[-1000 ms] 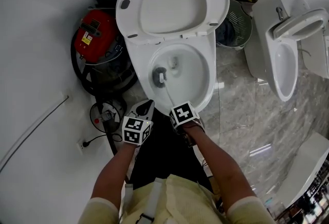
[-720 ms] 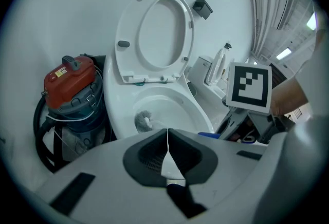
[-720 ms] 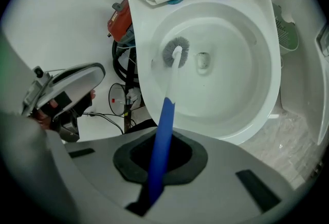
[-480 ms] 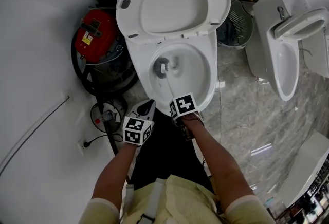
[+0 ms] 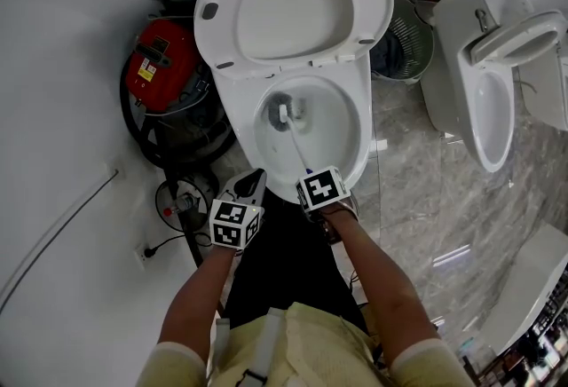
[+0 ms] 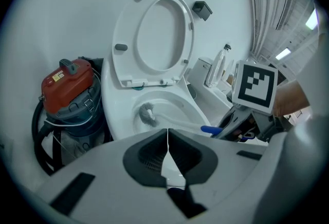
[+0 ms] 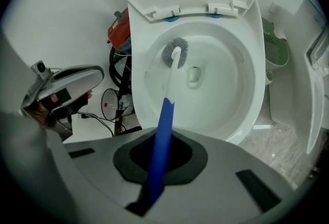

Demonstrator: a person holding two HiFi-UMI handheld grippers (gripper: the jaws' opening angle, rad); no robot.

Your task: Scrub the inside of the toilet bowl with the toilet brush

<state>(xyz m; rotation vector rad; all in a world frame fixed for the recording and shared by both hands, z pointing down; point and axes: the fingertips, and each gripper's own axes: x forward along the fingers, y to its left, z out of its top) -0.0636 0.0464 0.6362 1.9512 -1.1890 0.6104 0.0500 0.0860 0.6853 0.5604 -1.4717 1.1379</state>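
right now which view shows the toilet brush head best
The right gripper view: the toilet brush head sits large near the centre, bristles plain to see inside the toilet bowl. The head view shows it small, from above. The left gripper view shows it small and side-on.

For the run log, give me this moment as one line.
right gripper: shut on toilet brush | brush head: inside toilet bowl | left gripper: shut, empty

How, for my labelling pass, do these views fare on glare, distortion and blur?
Head view: evenly lit, sharp, bright reflections on the polished floor. Left gripper view: strong fisheye, dark corners, ceiling lights glaring at upper right. Right gripper view: same fisheye curving the toilet bowl; the toilet brush handle nearest the lens looks soft.
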